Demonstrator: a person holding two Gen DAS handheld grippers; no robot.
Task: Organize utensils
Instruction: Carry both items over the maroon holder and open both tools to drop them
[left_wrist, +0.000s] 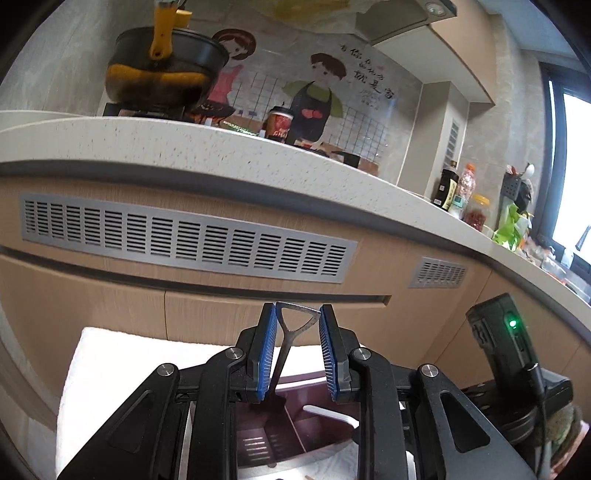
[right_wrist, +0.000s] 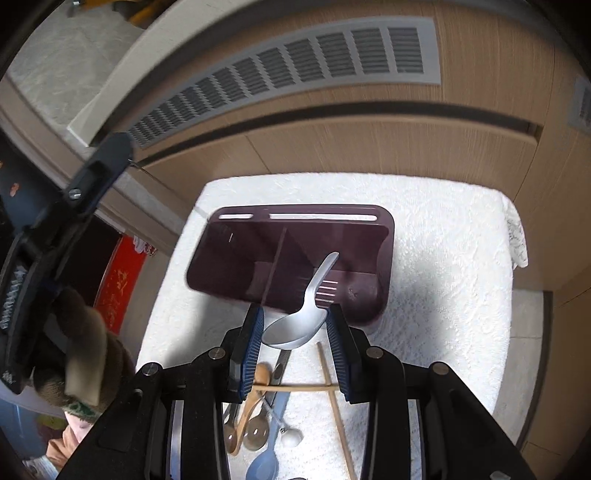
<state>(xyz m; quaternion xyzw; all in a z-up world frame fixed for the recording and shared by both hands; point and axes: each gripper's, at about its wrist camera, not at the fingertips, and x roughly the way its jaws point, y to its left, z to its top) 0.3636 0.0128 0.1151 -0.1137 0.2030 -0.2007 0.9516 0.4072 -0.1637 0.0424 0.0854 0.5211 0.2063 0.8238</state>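
Right wrist view: right tongs (right_wrist: 295, 325) grasp a metal spoon (right_wrist: 299, 325) above the maroon caddy (right_wrist: 236, 258); left tongs (left_wrist: 297, 332) clasp a peeler (left_wrist: 291, 328).

You're in a home kitchen, speckled bench (left_wrist: 207, 147) over wood cabinets (left_wrist: 92, 306), pot (left_wrist: 166, 70) on your stove, range hood (left_wrist: 402, 26) above, sauce bottles (left_wrist: 448, 188) by your window, cartoon splashback (left_wrist: 321, 92).

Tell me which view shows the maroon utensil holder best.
The right wrist view: the maroon utensil holder shows nearly whole on the white towel, divider and slotted rim clear, with the metal spoon held before it. The left wrist view catches only part of its inside between the gripper's arms.
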